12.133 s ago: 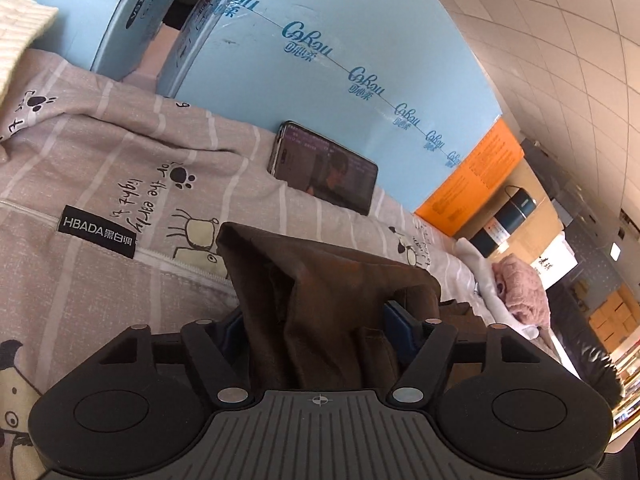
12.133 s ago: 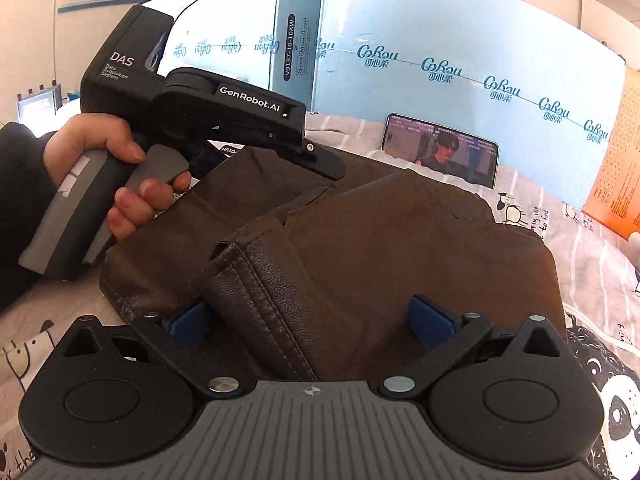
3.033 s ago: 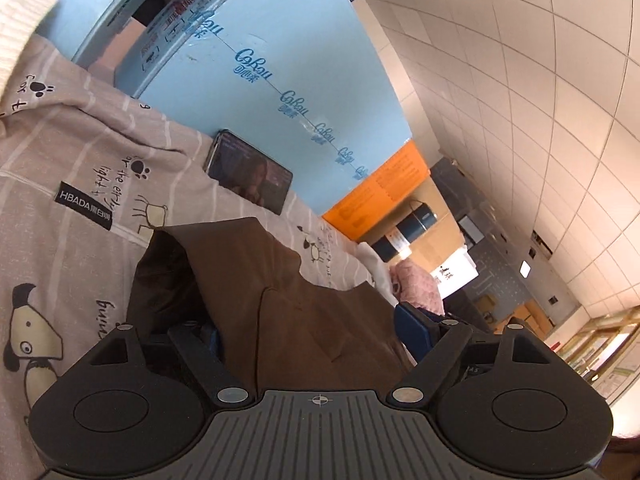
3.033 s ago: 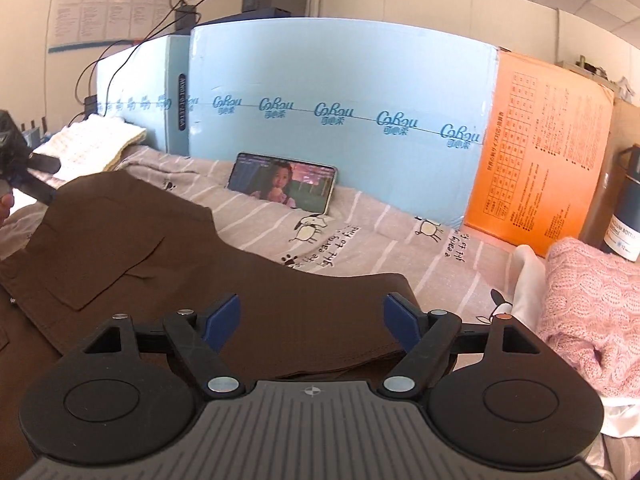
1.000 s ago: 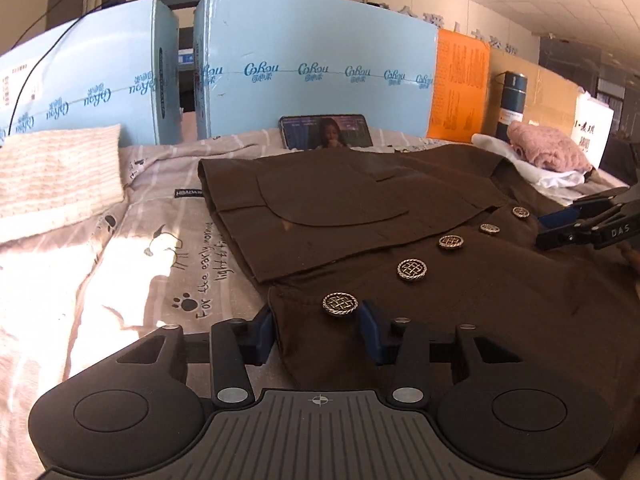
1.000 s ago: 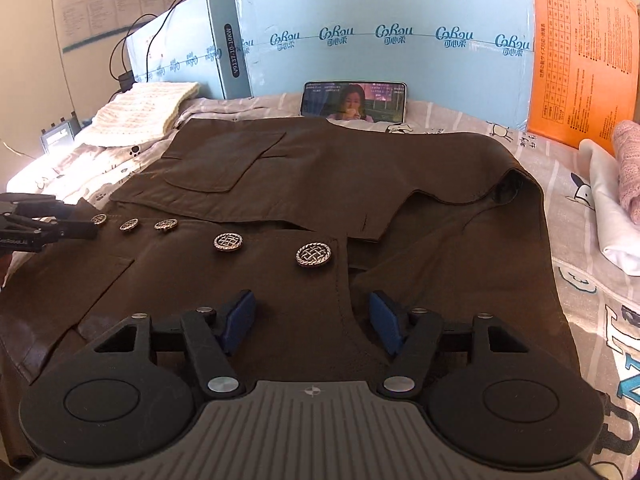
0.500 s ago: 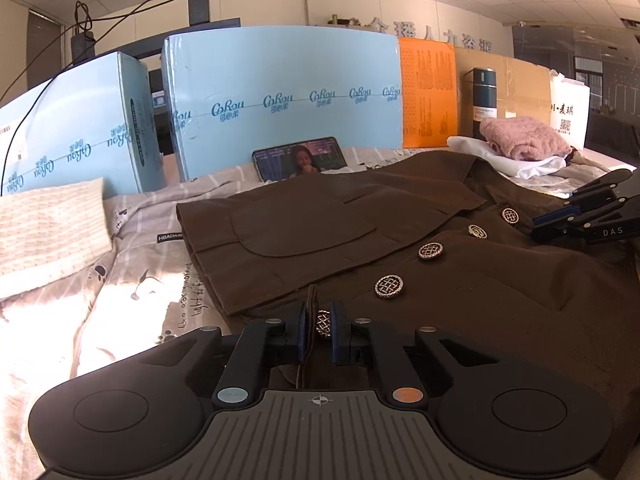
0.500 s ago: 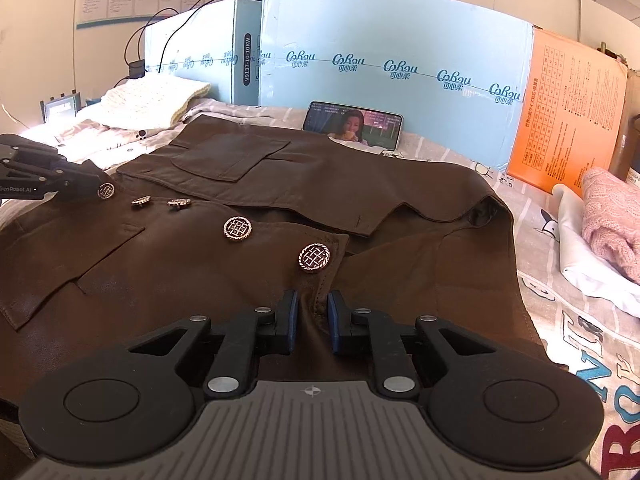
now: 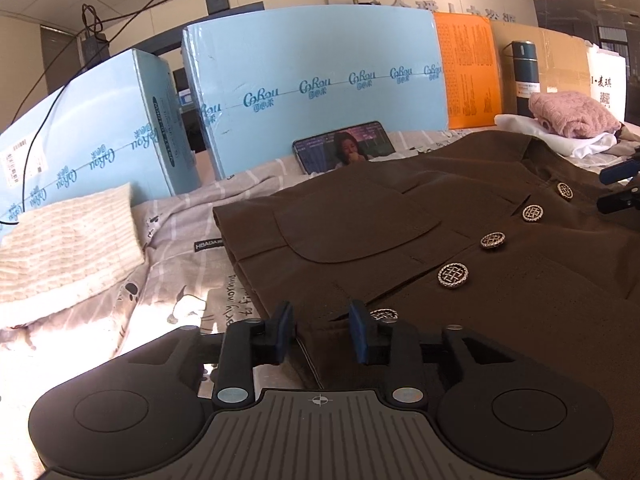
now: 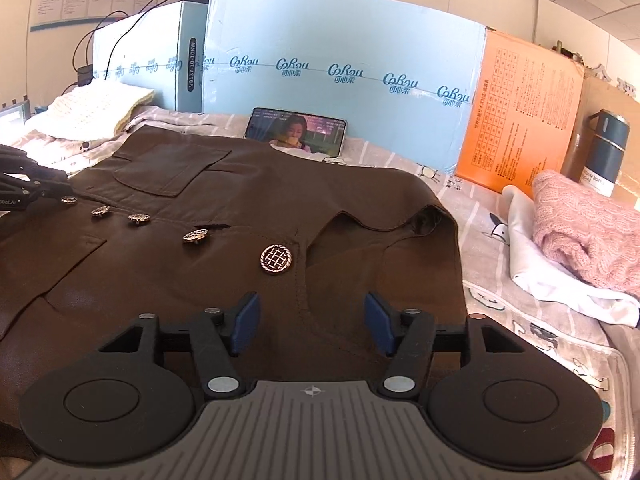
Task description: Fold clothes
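On the striped cartoon-print bedsheet (image 9: 176,248), the brown leather button-front jacket (image 10: 200,248) lay flat, unfolded (folding all remained); left gripper (image 9: 320,330) and right gripper (image 10: 310,320) had just opened, gripping nothing.

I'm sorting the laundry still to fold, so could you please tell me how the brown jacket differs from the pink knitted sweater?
The brown jacket is smooth, dark fabric with metal buttons; the pink knitted sweater is pale, chunky knit with no visible buttons. The jacket lies spread out flat on the patterned bedsheet; the sweater sits bunched on a white garment. Both lie on the same bed.
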### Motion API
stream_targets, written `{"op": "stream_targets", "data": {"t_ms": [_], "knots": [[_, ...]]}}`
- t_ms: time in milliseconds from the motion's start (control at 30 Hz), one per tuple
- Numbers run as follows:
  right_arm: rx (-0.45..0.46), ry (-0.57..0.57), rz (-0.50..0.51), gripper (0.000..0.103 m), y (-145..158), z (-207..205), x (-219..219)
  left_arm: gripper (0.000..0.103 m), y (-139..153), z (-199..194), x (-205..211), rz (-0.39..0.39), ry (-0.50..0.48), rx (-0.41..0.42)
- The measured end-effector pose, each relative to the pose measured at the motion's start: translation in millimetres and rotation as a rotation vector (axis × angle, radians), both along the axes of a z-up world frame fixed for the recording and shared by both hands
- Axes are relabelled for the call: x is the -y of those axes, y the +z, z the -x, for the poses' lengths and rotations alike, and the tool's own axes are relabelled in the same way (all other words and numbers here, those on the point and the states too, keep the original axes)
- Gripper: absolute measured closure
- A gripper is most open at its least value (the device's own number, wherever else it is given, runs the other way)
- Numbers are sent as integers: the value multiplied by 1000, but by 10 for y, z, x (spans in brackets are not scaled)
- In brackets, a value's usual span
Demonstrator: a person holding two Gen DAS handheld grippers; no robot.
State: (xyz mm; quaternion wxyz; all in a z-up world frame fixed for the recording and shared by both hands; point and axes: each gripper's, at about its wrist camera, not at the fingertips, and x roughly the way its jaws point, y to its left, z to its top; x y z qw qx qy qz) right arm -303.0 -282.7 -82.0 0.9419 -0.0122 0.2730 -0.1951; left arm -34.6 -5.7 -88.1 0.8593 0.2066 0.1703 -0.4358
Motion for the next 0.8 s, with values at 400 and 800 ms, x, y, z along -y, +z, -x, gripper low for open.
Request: {"op": "stream_targets", "data": {"t_ms": [400, 800], "knots": [[26, -215, 120, 19, 44, 618, 95, 10, 223, 575, -422, 100, -177, 183], [51, -330, 62, 17, -107, 1000, 172, 5, 284, 1186, -586, 121, -532, 79]]}}
